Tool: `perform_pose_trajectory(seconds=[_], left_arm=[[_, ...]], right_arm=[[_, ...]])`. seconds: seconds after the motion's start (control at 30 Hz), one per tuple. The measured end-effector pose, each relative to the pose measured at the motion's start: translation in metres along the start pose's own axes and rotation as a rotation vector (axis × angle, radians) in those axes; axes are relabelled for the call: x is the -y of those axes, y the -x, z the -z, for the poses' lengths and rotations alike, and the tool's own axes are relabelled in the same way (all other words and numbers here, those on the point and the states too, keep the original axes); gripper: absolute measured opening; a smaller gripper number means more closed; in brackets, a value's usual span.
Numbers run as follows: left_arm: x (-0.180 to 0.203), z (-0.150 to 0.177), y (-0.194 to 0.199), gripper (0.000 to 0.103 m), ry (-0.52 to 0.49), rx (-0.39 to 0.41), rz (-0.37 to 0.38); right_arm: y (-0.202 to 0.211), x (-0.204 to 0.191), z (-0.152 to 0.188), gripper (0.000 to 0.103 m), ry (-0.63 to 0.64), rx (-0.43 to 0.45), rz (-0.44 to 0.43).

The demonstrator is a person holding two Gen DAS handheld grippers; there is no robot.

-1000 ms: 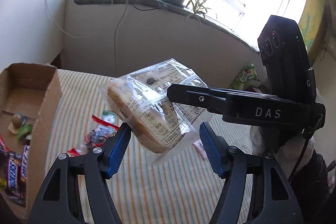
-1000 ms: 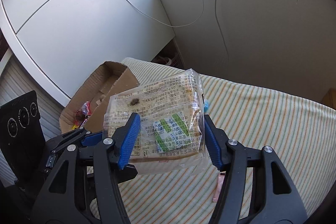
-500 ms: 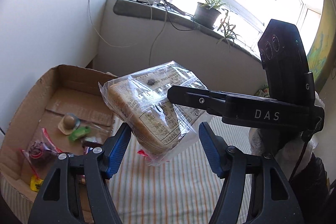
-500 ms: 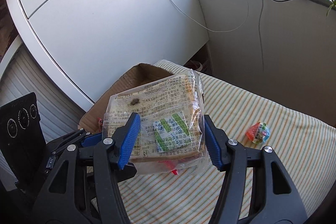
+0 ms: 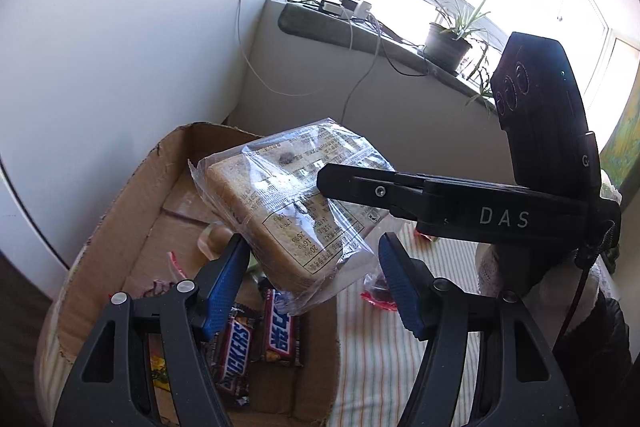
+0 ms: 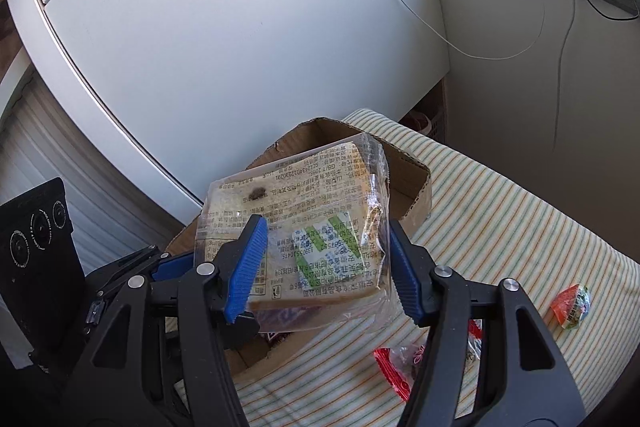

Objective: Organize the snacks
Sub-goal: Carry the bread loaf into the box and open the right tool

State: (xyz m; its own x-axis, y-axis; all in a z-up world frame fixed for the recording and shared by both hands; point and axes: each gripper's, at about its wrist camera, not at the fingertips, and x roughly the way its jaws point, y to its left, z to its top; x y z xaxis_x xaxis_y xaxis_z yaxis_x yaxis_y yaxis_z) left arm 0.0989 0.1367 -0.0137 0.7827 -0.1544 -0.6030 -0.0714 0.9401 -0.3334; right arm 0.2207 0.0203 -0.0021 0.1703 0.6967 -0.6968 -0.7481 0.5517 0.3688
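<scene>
The right claw (image 6: 324, 263) is gripping a bagged slice of bread (image 6: 304, 227), its two blue pads pressing against the left and right sides of the clear printed wrapper. In the right wrist view the bread is sitting in the centre of the frame, tilted, with its printed label facing the camera and its far edge pointing toward the upper right. It is hanging in the air above the near corner of an open cardboard box (image 6: 412, 179), which is showing behind and below it.

In the left wrist view the same bread (image 5: 288, 211) is appearing in the middle of the frame, with the right claw (image 5: 340, 183) reaching in from the right as a long black arm and clamping it from the side. The left claw (image 5: 312, 267) is standing released: its blue pads are spread apart at lower centre, the left pad lying just beside the lower edge of the bag, the right pad apart from it. Whether the left pad is touching the wrapper cannot be told.

Below the bread, the cardboard box (image 5: 132, 219) is filling the lower left of the frame and is holding two Snickers bars (image 5: 256, 335) and a few other small wrapped snacks. The box is resting on a striped cloth (image 5: 380, 359). On that cloth, at the right of the right wrist view, a small orange-and-green packet (image 6: 572, 305) and a red-trimmed clear wrapper (image 6: 400, 363) are lying outside the box.
</scene>
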Motion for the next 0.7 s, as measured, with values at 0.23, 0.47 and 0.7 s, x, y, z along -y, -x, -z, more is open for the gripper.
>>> perform_pose_trajectory(seconds=[0.23, 0.47, 0.7], left_arm=[[-0.017, -0.002, -0.003, 0.066, 0.017, -0.002, -0.037], [-0.024, -0.004, -0.008, 0.065, 0.015, -0.002, -0.083], [-0.02, -0.006, -0.008, 0.061, -0.025, 0.011, -0.135]], right_arm=[[-0.025, -0.01, -0.009, 0.062, 0.014, -0.021, -0.005], [-0.034, -0.01, -0.011, 0.062, 0.024, -0.027, 0.011], [-0.031, -0.01, -0.008, 0.062, 0.045, -0.016, 0.08]])
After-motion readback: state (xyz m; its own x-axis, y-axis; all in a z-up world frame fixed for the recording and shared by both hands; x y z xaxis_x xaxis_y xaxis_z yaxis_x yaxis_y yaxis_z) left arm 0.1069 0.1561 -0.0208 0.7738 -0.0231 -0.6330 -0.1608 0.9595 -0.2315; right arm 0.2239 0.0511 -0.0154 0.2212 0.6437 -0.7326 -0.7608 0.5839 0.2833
